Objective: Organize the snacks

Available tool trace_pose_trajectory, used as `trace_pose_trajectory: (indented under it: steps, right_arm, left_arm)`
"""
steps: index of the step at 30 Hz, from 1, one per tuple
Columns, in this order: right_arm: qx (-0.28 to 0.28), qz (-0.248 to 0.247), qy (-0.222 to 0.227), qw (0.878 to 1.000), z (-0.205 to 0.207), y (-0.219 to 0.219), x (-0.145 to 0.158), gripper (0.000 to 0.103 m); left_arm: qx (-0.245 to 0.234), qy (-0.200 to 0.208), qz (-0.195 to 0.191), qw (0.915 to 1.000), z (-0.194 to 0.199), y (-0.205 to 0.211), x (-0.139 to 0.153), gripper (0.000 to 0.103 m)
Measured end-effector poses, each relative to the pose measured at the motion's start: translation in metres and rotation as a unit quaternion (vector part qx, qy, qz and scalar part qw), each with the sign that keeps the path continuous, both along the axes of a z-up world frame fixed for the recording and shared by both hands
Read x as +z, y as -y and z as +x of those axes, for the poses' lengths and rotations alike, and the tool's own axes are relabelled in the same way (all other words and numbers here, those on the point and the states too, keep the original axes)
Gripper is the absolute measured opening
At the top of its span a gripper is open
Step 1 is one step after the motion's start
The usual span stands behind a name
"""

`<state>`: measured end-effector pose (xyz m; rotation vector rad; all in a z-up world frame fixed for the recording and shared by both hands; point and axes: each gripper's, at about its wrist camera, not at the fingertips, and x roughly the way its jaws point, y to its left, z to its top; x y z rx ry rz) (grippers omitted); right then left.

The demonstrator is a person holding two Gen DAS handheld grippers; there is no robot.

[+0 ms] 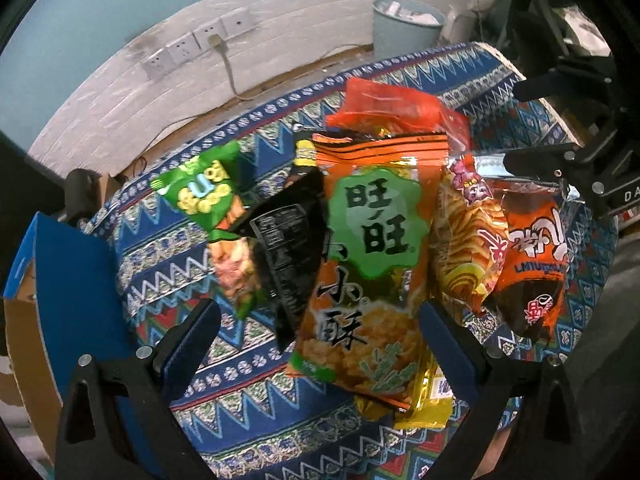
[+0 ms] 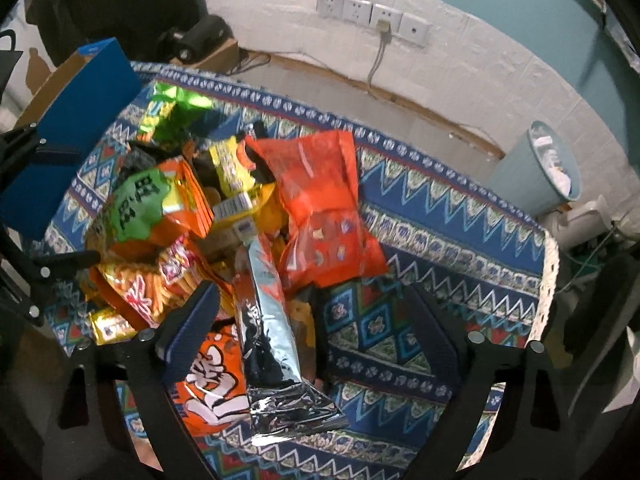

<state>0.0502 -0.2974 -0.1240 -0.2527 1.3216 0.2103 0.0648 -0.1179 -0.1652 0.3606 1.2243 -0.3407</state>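
Note:
A pile of snack bags lies on a patterned blue cloth [image 1: 168, 272]. My left gripper [image 1: 320, 340] is open above an orange and green rice-cracker bag [image 1: 372, 248], its fingers either side of the bag's lower end. Beside it lie a black bag [image 1: 288, 240], a green bag [image 1: 200, 196], a red-orange bag [image 1: 392, 108] and an orange chip bag [image 1: 536, 264]. My right gripper [image 2: 316, 328] is open above a silver-backed bag [image 2: 268, 320] and the orange chip bag [image 2: 212, 380]. The red-orange bag [image 2: 324, 200] lies just beyond.
A blue cardboard box [image 1: 68, 280] stands at the table's left; it also shows in the right wrist view [image 2: 76, 120]. A pale blue waste bin [image 2: 540, 172] stands on the floor by the white wall with sockets [image 2: 372, 12]. Bare cloth [image 2: 440, 240] lies right of the pile.

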Motion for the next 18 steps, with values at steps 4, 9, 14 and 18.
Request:
trace_pose_trajectory:
  steps: [4, 9, 14, 18]
  right_arm:
    - [0.007, 0.004, -0.012, 1.000, -0.001, -0.002, -0.007, 0.089]
    - [0.018, 0.002, -0.030, 0.999, -0.001, -0.006, -0.018, 0.083]
    - [0.037, -0.016, -0.051, 0.998, -0.002, -0.011, -0.035, 0.076]
    - [0.046, -0.014, -0.067, 0.997, -0.002, -0.014, -0.045, 0.053]
  left_arm:
    - [-0.013, 0.001, 0.008, 0.9999, 0.006, 0.013, -0.009, 0.100]
    - [-0.021, -0.002, 0.030, 0.9993, 0.014, 0.026, -0.029, 0.100]
    - [-0.022, -0.006, 0.027, 0.9994, 0.017, 0.025, -0.040, 0.100]
    - [-0.022, -0.002, 0.010, 0.9997, 0.017, 0.023, -0.036, 0.087]
